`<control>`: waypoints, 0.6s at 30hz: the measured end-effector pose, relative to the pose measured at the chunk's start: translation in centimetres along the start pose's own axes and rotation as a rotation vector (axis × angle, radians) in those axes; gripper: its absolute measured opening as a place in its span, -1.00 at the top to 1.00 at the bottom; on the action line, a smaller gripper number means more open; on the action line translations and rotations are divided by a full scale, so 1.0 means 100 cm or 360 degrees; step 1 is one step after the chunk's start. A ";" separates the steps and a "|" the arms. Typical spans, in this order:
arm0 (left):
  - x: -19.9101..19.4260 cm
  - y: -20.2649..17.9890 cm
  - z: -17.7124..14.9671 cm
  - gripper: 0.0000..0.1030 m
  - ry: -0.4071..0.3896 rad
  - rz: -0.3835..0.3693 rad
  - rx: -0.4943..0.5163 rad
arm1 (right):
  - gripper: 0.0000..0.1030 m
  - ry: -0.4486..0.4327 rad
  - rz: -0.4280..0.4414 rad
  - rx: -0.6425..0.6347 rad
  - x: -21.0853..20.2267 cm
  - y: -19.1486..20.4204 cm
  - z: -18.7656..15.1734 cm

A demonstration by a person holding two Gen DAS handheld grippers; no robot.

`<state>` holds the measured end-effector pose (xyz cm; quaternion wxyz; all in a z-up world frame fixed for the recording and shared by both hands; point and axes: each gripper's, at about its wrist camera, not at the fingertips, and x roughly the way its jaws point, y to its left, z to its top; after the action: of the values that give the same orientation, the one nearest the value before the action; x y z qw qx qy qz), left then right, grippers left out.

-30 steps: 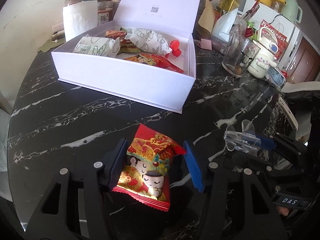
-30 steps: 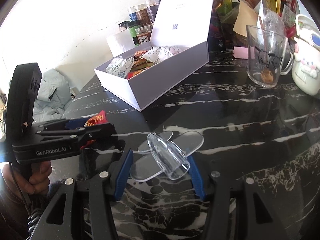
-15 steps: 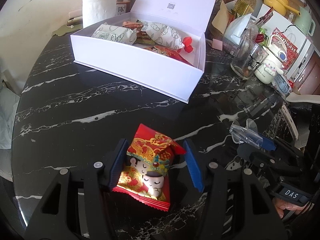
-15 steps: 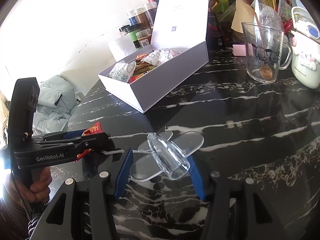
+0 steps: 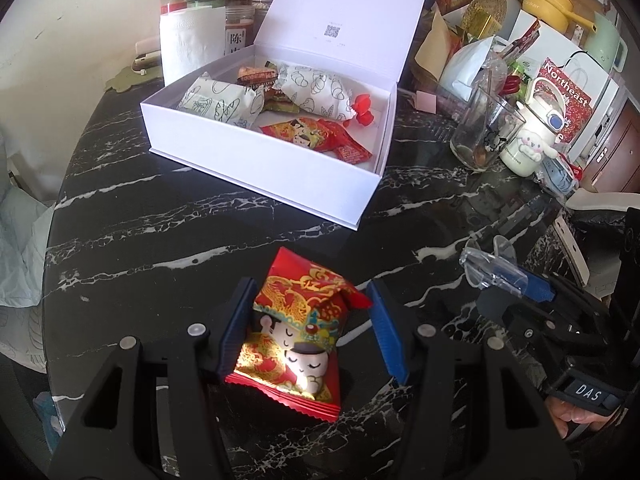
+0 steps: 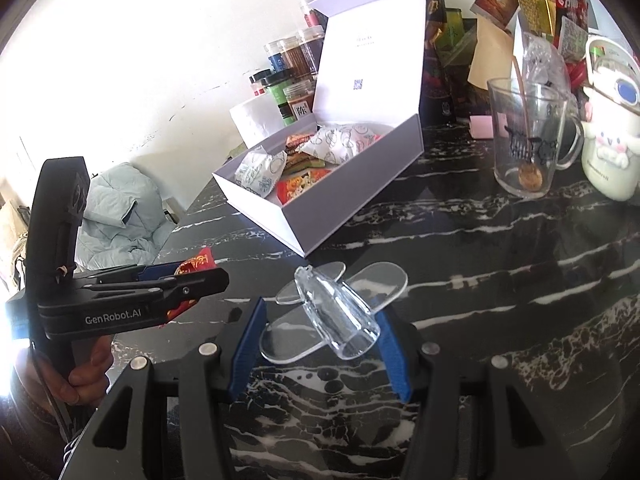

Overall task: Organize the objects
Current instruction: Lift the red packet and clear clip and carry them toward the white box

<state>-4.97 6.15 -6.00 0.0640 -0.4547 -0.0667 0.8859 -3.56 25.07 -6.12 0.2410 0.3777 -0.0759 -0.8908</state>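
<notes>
My left gripper (image 5: 310,328) is shut on a red snack packet (image 5: 298,332) with a cartoon face, held above the black marble table (image 5: 160,232). Its tip also shows in the right wrist view (image 6: 198,266). An open white box (image 5: 280,168) with several wrapped snacks stands beyond it, lid up; it also shows in the right wrist view (image 6: 352,196). My right gripper (image 6: 320,332) is shut on a clear plastic clip-like piece (image 6: 336,316), also seen at the right in the left wrist view (image 5: 492,272).
A glass mug (image 6: 528,140) and a white cartoon mug (image 6: 608,152) stand at the right. Spice jars (image 5: 240,20) and a paper roll (image 5: 192,44) stand behind the box. Bags and packets crowd the back right. The table's round edge runs along the left.
Both grippers have risen and pulled back a little from the box, so it looks farther and more of its inside shows. Both keep their hold.
</notes>
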 end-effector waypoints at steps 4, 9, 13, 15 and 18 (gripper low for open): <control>-0.009 -0.002 0.007 -0.07 -0.0021 0.0000 0.0014 | -0.07 0.0007 0.0001 -0.0016 -0.005 0.005 0.009; -0.015 -0.002 0.013 -0.07 -0.0050 -0.0021 0.0007 | -0.07 0.0005 -0.0005 -0.0039 -0.010 0.012 0.020; -0.023 -0.001 0.019 -0.08 -0.0077 -0.0033 0.0005 | -0.07 -0.0001 -0.0020 -0.0085 -0.012 0.018 0.030; -0.025 -0.001 0.023 -0.08 -0.0088 -0.0031 0.0013 | -0.07 0.0007 -0.0030 -0.0112 -0.012 0.022 0.036; -0.029 0.000 0.030 -0.08 -0.0109 -0.0029 0.0022 | -0.07 -0.0004 -0.0042 -0.0136 -0.012 0.025 0.045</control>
<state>-5.72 5.48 -2.00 0.0729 -0.4231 -0.0670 0.9007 -5.08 23.27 -1.37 0.2451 0.3669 -0.0331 -0.8968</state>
